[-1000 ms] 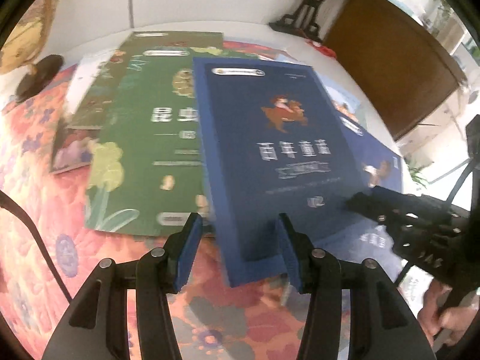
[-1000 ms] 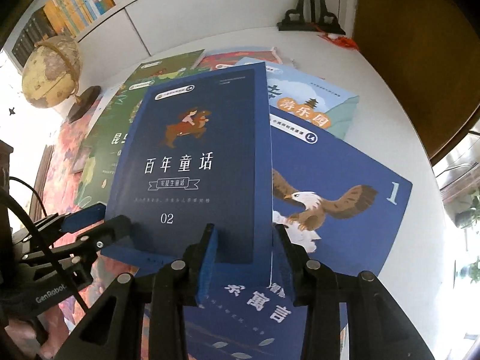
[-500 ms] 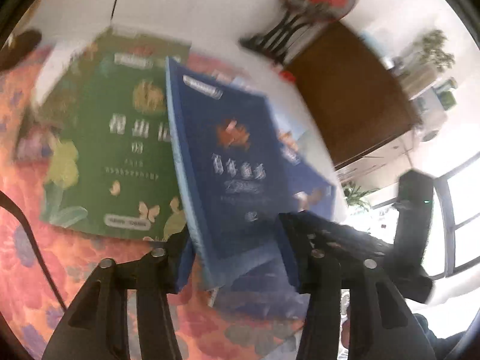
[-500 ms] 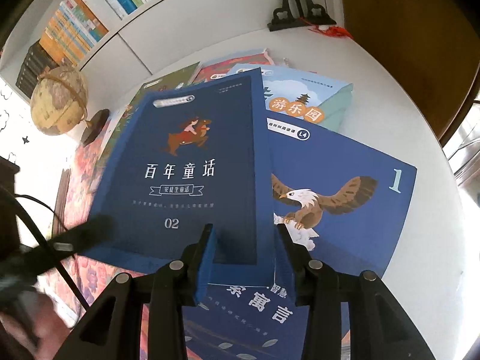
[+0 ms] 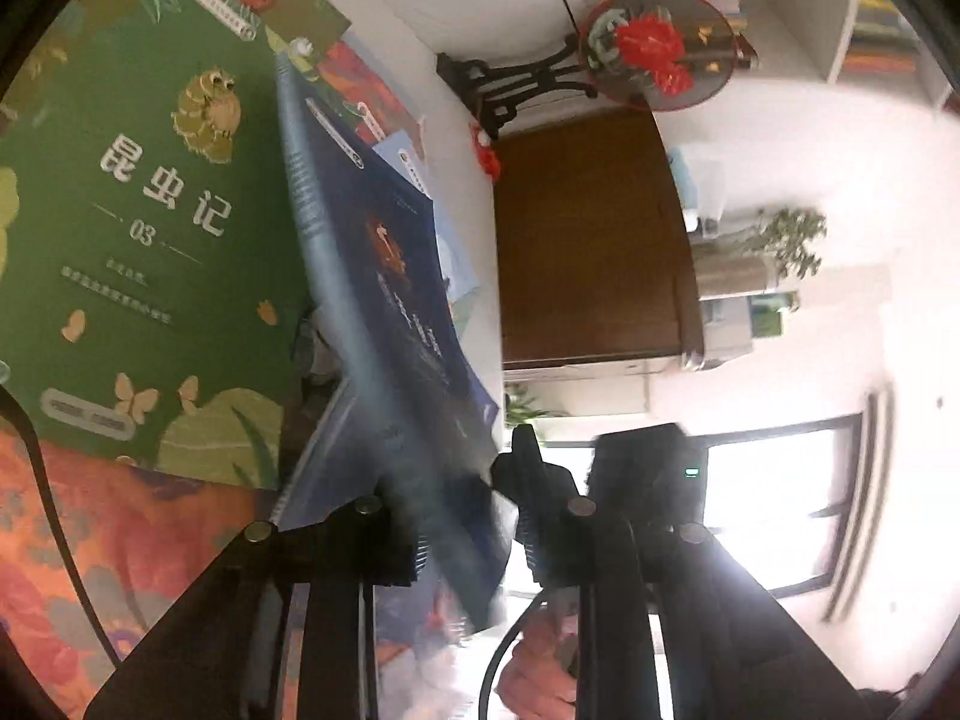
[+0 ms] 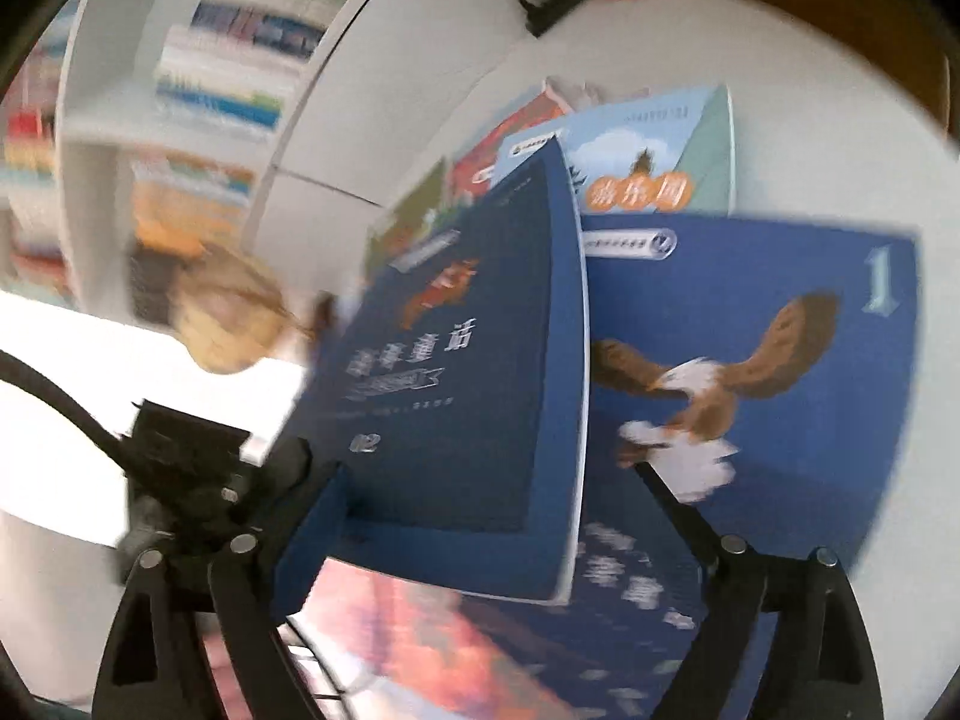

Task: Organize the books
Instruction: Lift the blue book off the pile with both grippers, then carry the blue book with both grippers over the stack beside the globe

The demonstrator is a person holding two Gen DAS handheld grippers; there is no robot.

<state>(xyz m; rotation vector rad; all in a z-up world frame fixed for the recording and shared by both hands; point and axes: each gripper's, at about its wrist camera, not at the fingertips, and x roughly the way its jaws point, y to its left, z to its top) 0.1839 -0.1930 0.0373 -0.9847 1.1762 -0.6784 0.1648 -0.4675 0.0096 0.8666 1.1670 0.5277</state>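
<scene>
The dark blue storybook (image 6: 480,372), marked 02 on its cover, is off the table and tilted up on edge, its lower corner caught between the fingers of the left gripper (image 5: 468,534). In the left wrist view the book (image 5: 384,300) runs away from the jaws nearly edge-on, which suggests it is being stood up so it can be gathered or turned rather than slid flat. The left gripper's jaws are closing and already look clamped on that blurred corner. The right gripper (image 6: 486,516) is letting go: its jaws are opening and stand wide on either side of the book's near edge, with no pad visibly pressing it, so the hold appears to be passing to the left hand. Under and beside the lifted book lie the rest of the spread: the blue eagle book (image 6: 780,360) numbered 1, just to its right and partly beneath it, a pale blue-green picture book (image 6: 672,144) behind, and the green insect book (image 5: 150,210) numbered 03, flat on the floral cloth (image 5: 120,540). Beyond them stand a blurred globe (image 6: 228,312) and a bookshelf (image 6: 180,120), the likely destination.
</scene>
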